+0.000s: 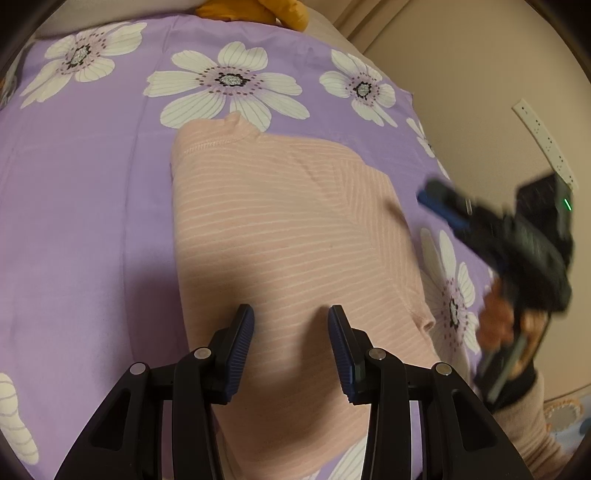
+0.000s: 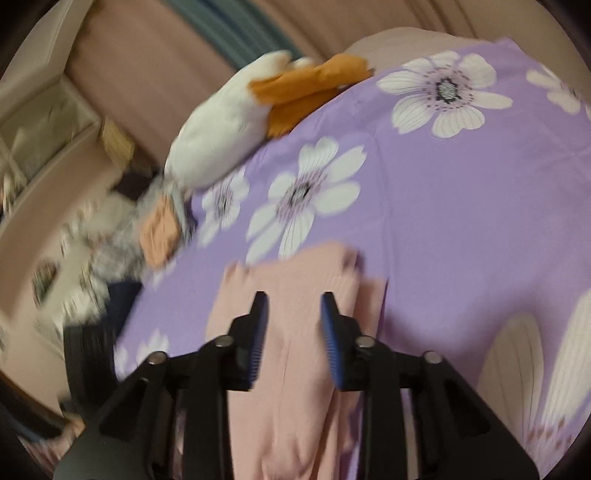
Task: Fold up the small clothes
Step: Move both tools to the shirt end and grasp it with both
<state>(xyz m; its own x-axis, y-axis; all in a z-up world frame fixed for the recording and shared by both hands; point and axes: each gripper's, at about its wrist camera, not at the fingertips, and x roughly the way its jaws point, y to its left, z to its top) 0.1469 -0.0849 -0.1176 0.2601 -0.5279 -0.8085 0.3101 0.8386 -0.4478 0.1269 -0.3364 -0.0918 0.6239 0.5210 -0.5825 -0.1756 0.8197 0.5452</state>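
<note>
Purple sheet (image 1: 92, 221) with big white flowers covers the bed, fills most of both views. Beige wall or floor area shows past the bed edge on the right in the left wrist view.

Pink striped top (image 1: 288, 229) lies flat on the sheet, roughly mid-bed, partly folded: one side flap is turned over the body with its stripes running diagonal, ribbed hem or neck edge at the far end. In the right wrist view the same top (image 2: 295, 332) shows as a long narrow pink shape running away from the camera, blurred.

White and orange plush toy (image 2: 229, 136) sits at the far edge of the bed; only its orange part (image 1: 255, 11) shows in the left wrist view. Jumbled patterned fabric (image 2: 110, 251) with an orange patch is off the bed's left side, too blurred to identify.

Left claw (image 1: 291, 314) hovers over the near part of the top, jaws partly apart, nothing between the pads, contact with the cloth not clear. Right claw (image 2: 294, 299), blurred, is above the top, jaws narrow but apart, empty. It also shows from the left wrist view (image 1: 436, 195) off the top's right edge, held by a hand (image 1: 509, 317) in a pink sleeve.

White strip with dots (image 1: 543, 140) lies beyond the bed.
</note>
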